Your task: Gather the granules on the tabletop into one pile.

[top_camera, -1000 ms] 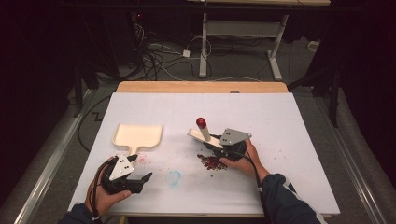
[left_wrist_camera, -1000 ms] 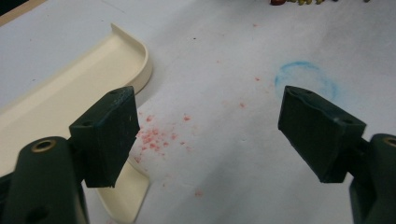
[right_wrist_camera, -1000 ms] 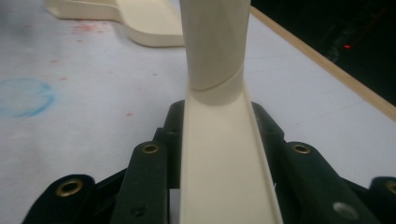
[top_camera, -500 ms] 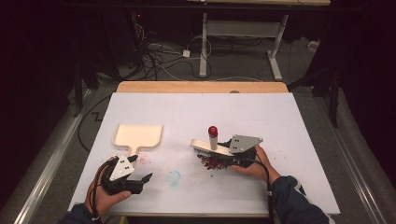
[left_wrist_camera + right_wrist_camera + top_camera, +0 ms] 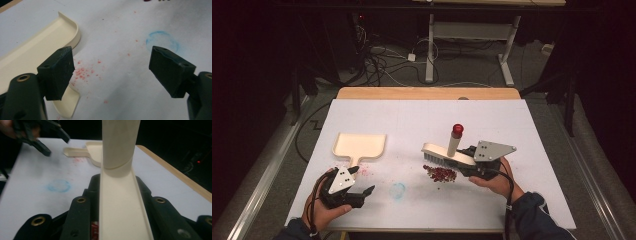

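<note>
Nearest the person, at the table's point(image 5: 532, 130) front left, the left tongs point(image 5: 362, 192) hovered with jaws spread wide and nothing between them, above a scatter of pink specks point(image 5: 83, 71) beside the dustpan's handle. Just right of them lay a faint blue ring point(image 5: 397, 190) on the white surface. Farther right, the right tongs point(image 5: 468, 159) were clamped on the cream brush point(image 5: 443, 155), its red-capped handle pointing up, bristles poised just above a heap of dark red crumbs point(image 5: 440, 173). Beyond the left tongs, the cream dustpan point(image 5: 360, 146) lay flat.
</note>
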{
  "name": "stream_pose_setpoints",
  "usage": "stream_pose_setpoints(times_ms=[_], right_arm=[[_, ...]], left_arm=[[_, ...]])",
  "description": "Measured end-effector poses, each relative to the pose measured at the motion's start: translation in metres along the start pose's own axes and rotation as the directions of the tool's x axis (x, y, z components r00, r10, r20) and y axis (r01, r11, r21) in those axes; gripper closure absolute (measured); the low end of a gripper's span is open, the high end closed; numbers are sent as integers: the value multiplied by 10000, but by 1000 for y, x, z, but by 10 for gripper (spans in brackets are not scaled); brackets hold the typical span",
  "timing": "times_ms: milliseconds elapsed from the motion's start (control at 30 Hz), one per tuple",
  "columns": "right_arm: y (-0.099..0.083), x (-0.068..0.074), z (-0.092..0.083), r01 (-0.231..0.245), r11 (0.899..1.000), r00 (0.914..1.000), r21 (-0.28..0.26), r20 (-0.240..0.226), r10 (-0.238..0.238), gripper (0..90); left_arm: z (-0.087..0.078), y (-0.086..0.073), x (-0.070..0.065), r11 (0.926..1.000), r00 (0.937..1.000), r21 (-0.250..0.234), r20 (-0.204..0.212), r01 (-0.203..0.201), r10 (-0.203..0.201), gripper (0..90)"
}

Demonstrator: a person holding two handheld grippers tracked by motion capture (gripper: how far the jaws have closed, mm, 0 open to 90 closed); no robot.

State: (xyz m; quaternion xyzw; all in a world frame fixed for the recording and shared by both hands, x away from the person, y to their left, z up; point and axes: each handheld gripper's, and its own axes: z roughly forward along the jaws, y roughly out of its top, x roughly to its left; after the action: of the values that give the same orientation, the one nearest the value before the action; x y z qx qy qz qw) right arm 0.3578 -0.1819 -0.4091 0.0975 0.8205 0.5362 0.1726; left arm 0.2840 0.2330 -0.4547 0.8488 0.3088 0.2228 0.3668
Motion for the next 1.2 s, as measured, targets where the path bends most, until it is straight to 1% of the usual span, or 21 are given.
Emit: stream_pose_setpoints(times_ms=[100, 133, 233, 267, 300, 333, 367, 467, 500, 567, 600, 667, 700, 733, 833, 900, 967, 1067, 1133, 1200], right_arm=[[4, 12, -7, -190, 9997, 9984, -137, -535, 182, 670], [5, 16, -8, -337, 9994, 9962, -104, -811, 328, 670], [4, 30, -7, -565, 9984, 9887, 60, -1389, 568, 670], [2, 35, -4, -683, 9974, 9822, 224, -1736, 712, 670], [0, 39, -1, -706, 9969, 9779, 346, -1950, 760, 670], [-2, 42, 1, -666, 9966, 9750, 481, -2093, 753, 670], [-4, 46, 5, -623, 9953, 9691, 743, -2339, 781, 670], [-11, 50, 15, -590, 9909, 9616, 1212, -2595, 890, 670], [-14, 49, 17, -643, 9891, 9610, 1321, -2591, 971, 670], [-19, 47, 22, -605, 9865, 9656, 1525, -2413, 965, 670], [-22, 44, 23, -658, 9854, 9675, 1571, -2314, 1015, 670], [-25, 36, 22, -867, 9845, 9717, 1527, -2050, 1174, 671], [-26, 32, 21, -878, 9845, 9762, 1519, -1838, 1155, 671], [-28, 28, 20, -942, 9848, 9786, 1457, -1682, 1185, 670], [-30, 20, 17, -1216, 9834, 9813, 1344, -1330, 1395, 671], [-29, 18, 15, -1235, 9838, 9831, 1298, -1191, 1391, 670], [-27, 18, 11, -1311, 9848, 9825, 1139, -1177, 1444, 670], [-22, 20, 6, -1215, 9869, 9855, 1059, -1055, 1327, 670], [-18, 21, 2, -1247, 9871, 9866, 1005, -928, 1341, 670], [-13, 22, -5, -1330, 9864, 9859, 966, -886, 1416, 670]], left_arm=[[0, 0, 0, 10000, 10000, -11, 2, 14, -14, 198], [0, 0, 0, 10000, 10000, -5, -6, 12, -12, 198], [0, 0, -1, 10000, 10000, 5, -3, -8, 8, 198], [0, 1, -1, 10000, 10000, -5, 1, -6, 6, 199], [0, 1, -1, 10000, 10000, -10, 2, -11, 11, 198], [0, 1, 0, 10000, 10000, -10, 6, -20, 20, 198], [0, 1, 0, 10000, 10000, -11, 10, -20, 20, 198], [0, 1, -1, 10000, 10000, -21, 25, -42, 42, 198], [0, 1, 0, 10000, 10000, -24, 39, -36, 36, 198], [0, 1, 0, 10000, 10000, -27, 42, -39, 39, 199], [0, 1, 0, 10000, 10000, -41, 47, -25, 26, 198], [0, 1, -1, 10000, 10000, -71, 54, -33, 33, 198], [0, 1, -1, 10000, 10000, -74, 58, -50, 50, 198], [0, 1, -1, 10000, 10000, -61, 64, -65, 65, 198], [0, 1, -1, 9999, 9999, -38, 62, -132, 132, 198], [0, 2, -1, 9999, 9999, -53, 68, -135, 135, 199], [-1, 1, -1, 9999, 9999, -49, 51, -121, 122, 198], [-1, 2, -1, 9999, 9999, -93, 17, -114, 114, 198], [-2, 2, -1, 9998, 9999, -133, -16, -136, 135, 199], [-4, 2, 0, 9998, 9999, -173, -67, -130, 129, 198]])
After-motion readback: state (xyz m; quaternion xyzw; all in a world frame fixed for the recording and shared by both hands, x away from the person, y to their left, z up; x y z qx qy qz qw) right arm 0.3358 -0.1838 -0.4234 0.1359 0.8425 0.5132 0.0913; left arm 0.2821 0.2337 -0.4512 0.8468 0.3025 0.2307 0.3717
